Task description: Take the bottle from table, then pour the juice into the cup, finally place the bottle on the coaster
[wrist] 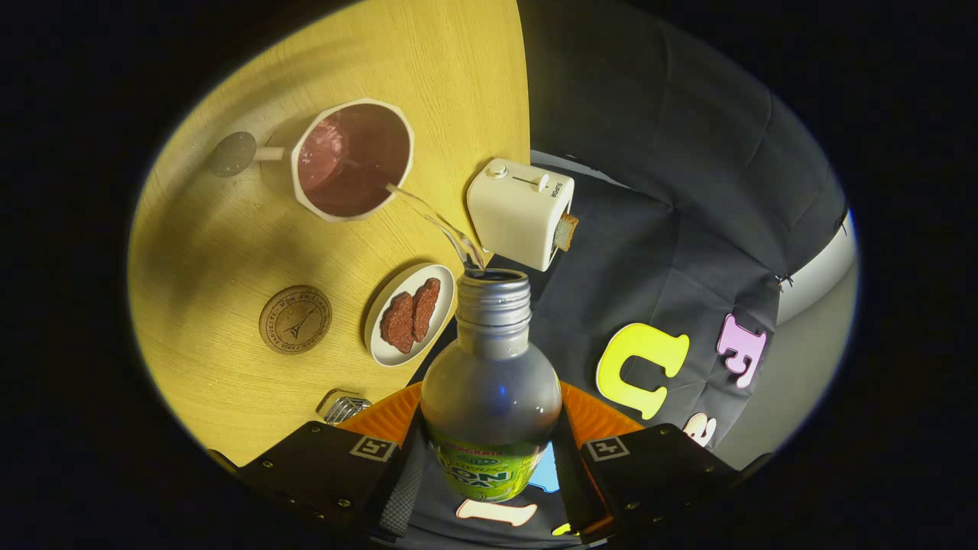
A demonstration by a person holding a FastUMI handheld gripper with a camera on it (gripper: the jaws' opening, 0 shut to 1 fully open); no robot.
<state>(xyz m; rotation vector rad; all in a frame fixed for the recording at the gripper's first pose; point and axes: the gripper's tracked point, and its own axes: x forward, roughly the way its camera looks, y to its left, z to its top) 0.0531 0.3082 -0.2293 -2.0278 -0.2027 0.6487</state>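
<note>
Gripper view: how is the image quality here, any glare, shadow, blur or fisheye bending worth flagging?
Gripper view: sharp overall; fisheye bends the yellow wooden table edge into a curve; a soft shadow darkens the wood near the round brown coaster; small highlights glint on the clear plastic bottle clamped in the hand-held gripper; the thin stream into the white faceted cup looks slightly smeared.

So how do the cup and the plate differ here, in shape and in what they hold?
The cup is deep, with an angular rim and a side handle; the plate is shallow and oval. The cup holds reddish liquid, with a stream falling in from the bottle clamped in the tool; the plate holds two dark-red slices. The cup stands farther beyond the fingers than the plate. Both are white and stand on the table.
</note>
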